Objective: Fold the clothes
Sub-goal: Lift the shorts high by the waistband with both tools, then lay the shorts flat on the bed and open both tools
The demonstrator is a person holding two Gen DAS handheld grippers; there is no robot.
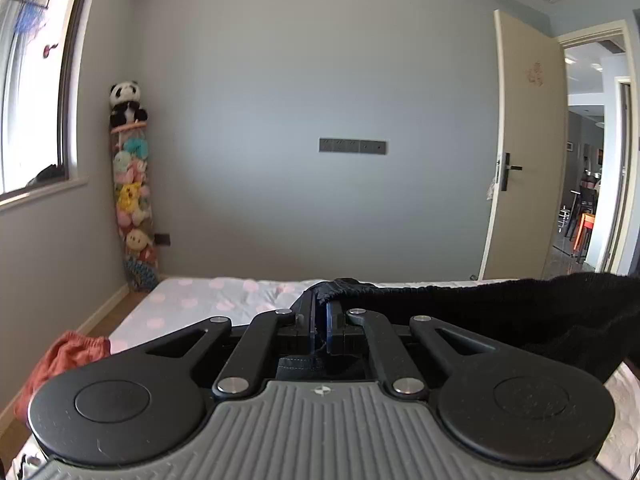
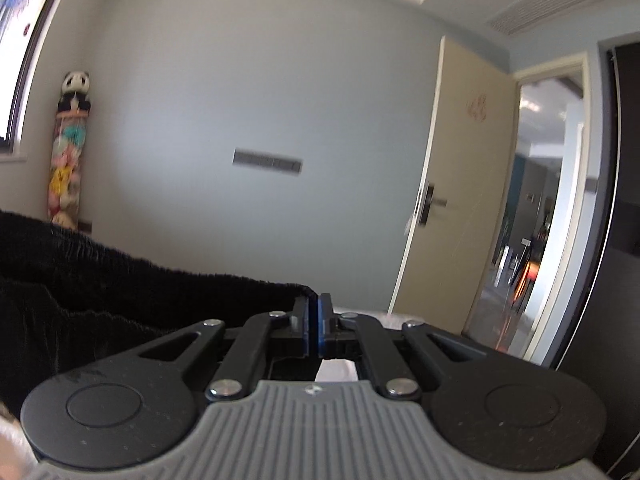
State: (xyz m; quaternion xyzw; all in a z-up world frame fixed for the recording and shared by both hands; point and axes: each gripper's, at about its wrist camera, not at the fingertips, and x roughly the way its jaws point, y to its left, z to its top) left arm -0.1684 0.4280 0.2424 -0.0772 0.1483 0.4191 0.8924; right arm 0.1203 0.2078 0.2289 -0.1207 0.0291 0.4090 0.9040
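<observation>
A black garment with a ribbed elastic waistband (image 1: 500, 312) hangs stretched between my two grippers, held up above the bed. My left gripper (image 1: 320, 304) is shut on one end of the waistband, and the cloth runs off to the right. My right gripper (image 2: 314, 308) is shut on the other end, and the black garment (image 2: 120, 288) runs off to the left and hangs down. An orange-red garment (image 1: 64, 364) lies crumpled at the bed's left edge in the left wrist view.
The bed (image 1: 208, 300) has a white sheet with pink dots. A net of plush toys (image 1: 132, 196) topped by a panda stands in the left corner. An open door (image 1: 520, 148) is on the right. A dark wardrobe (image 2: 624, 200) stands at far right.
</observation>
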